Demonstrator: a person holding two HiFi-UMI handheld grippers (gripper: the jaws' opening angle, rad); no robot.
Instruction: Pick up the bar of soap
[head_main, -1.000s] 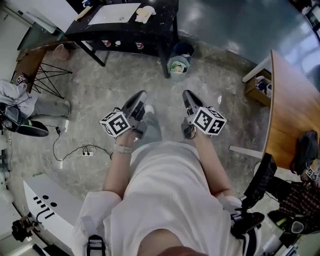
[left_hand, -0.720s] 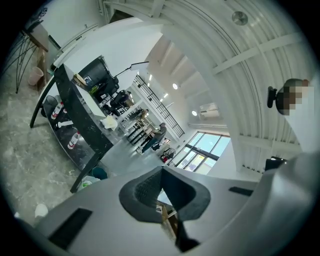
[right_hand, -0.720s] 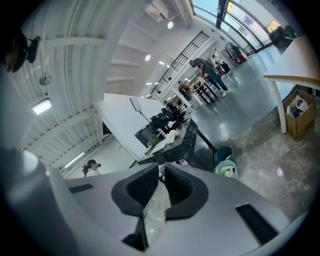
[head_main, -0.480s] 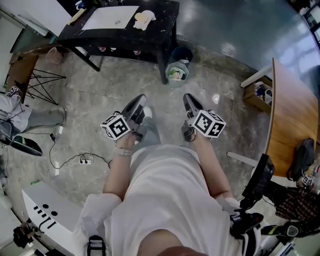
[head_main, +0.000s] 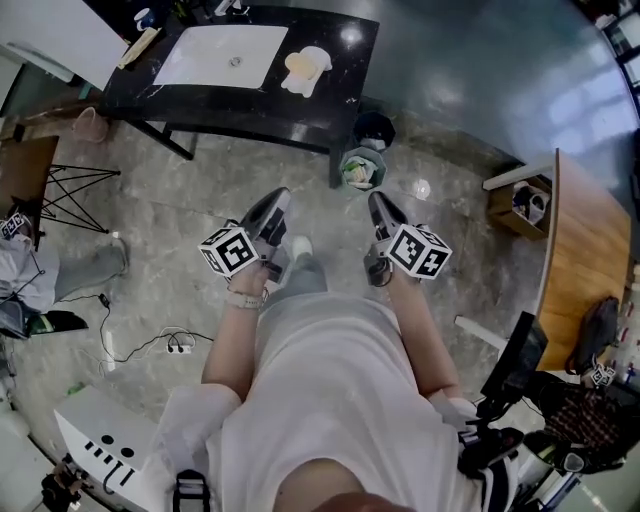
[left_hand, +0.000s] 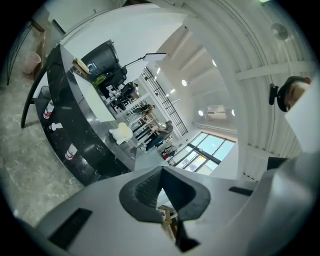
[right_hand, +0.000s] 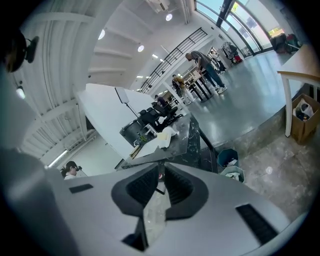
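On the black counter (head_main: 335, 55), toward its right end and just right of the white sink (head_main: 222, 55): soap (head_main: 297, 62), a pale yellow patch lying on a white holder (head_main: 316, 60). Too small and too far off to tell its long axis or which way it points. Also in sight on the counter top in both gripper views, far beyond the jaws.

Below the counter top, on a shelf: small bottles (left_hand: 70, 151) with red-and-white labels, print too small to read. Beside the counter's right leg, on the floor (head_main: 180, 220): a pale bin (head_main: 345, 170).

Well short of the counter, over the floor: left gripper (head_main: 279, 196) and right gripper (head_main: 378, 200), side by side and both aimed toward the counter. Black-and-white square markers on the left cube (head_main: 230, 250) and the right cube (head_main: 418, 250), no lettering.

Held out ahead of the torso (head_main: 330, 400) on bare forearms, wrists close to the waist, elbows bent.

Left jaws pressed together at the tips, nothing between them. Right jaws likewise closed and empty. Both well apart from the soap.
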